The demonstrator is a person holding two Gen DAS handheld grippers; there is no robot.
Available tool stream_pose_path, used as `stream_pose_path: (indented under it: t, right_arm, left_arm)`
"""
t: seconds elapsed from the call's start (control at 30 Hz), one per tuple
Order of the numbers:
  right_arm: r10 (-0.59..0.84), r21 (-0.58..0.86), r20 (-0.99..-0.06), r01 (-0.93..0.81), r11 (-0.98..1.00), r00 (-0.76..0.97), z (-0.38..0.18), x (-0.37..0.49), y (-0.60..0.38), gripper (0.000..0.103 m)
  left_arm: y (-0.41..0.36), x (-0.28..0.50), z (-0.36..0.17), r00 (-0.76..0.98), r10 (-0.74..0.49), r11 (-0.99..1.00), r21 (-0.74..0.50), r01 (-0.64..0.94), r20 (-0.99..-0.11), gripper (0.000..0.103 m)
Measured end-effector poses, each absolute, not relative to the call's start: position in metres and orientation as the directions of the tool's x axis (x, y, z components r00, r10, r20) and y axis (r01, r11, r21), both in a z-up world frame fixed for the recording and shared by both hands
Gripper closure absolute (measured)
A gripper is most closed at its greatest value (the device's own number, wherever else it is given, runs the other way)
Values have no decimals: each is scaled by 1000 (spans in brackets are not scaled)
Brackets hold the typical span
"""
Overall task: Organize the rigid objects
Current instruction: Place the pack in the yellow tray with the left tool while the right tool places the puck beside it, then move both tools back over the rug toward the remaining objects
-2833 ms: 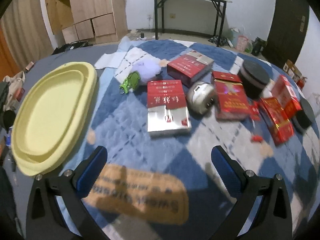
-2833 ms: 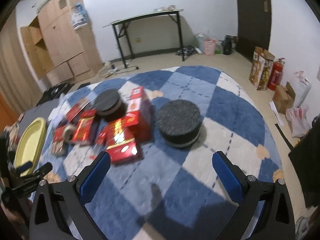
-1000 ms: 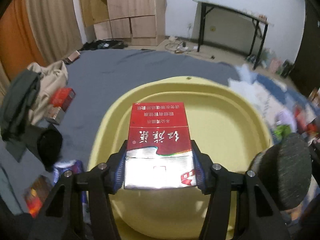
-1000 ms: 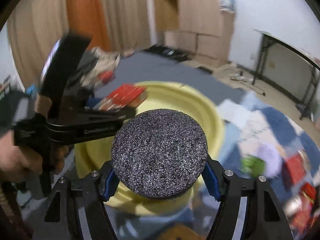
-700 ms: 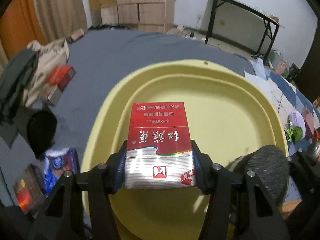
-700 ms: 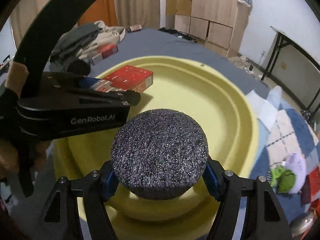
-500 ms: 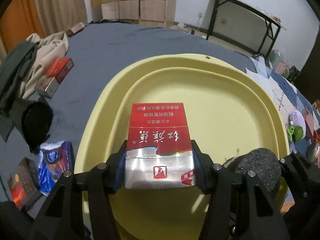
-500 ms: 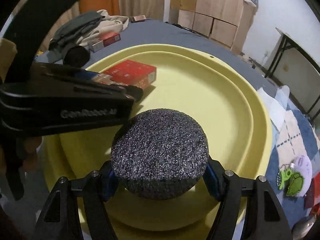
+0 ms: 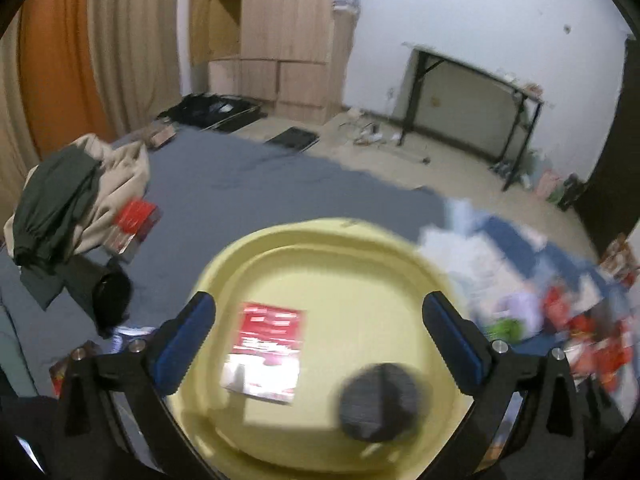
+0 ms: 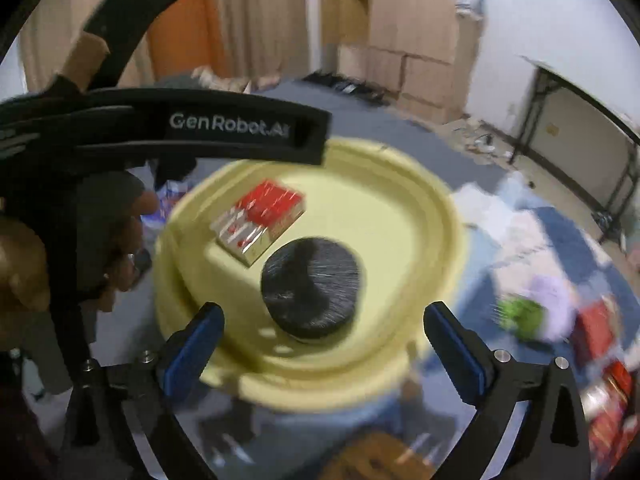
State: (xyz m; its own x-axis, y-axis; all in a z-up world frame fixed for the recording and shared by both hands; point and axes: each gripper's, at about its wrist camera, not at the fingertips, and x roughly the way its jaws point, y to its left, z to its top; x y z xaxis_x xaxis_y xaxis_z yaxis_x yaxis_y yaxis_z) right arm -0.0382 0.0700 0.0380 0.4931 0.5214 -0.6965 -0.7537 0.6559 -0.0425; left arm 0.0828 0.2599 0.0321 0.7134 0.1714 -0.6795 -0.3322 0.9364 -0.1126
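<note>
- The left tool (image 9: 318, 342) hangs above the yellow tray (image 9: 360, 240); its jaws are opening and stand wide, with nothing between the blue pads (image 9: 184, 340).
- The right tool (image 10: 320, 344) is also above the tray (image 10: 440, 240); its jaws are opening too, wide apart, and they grasp nothing.
- The red box (image 9: 266, 352) lies flat inside the tray, in the left part as the left view shows it, free from the pads.
- The black disc (image 9: 380, 402) lies flat inside the tray too, just beside the box, toward the near right edge of the tray in the left view. I cannot tell if they touch.
- In the right view the box (image 10: 262, 226) is behind the disc (image 10: 314, 294), and the body of the left tool crosses the upper left, held by a hand (image 10: 120, 248).
- The tray stands on a grey sheet (image 9: 260, 184), near the edge of a blue checked blanket (image 10: 560, 224).
- More red boxes (image 9: 584, 328) and a green toy (image 10: 522, 314) lie on the blanket to the right, blurred.
- One more red box (image 9: 134, 224) lies on the sheet by a pile of clothes (image 9: 68, 200).
</note>
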Motion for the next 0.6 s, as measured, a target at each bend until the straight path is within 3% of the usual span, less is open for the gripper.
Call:
stream_pose_path:
  t: [0.17,0.27,0.47,0.6]
  right_arm:
    - [483,12,-629,-614,789,609,86,-56,-26,0]
    - [407,18,-615,-504,863,675,101,-73,-100,0]
    - [235,-29,-625,-323,946,744,115,-125,-239,0]
    - [164,20,-637,-197,980,753,102,-149,-295,0]
  left_arm:
    - [171,64,72,786,62,970,-147,-192,-615,0]
    - [125,33,67,795,-24,960,-237,-152,-606,0]
    - [54,3,51,756,-31,996,-84,-31,-654,0]
    - [39,-11,41,748,-38,995,-95,-34,-663,0]
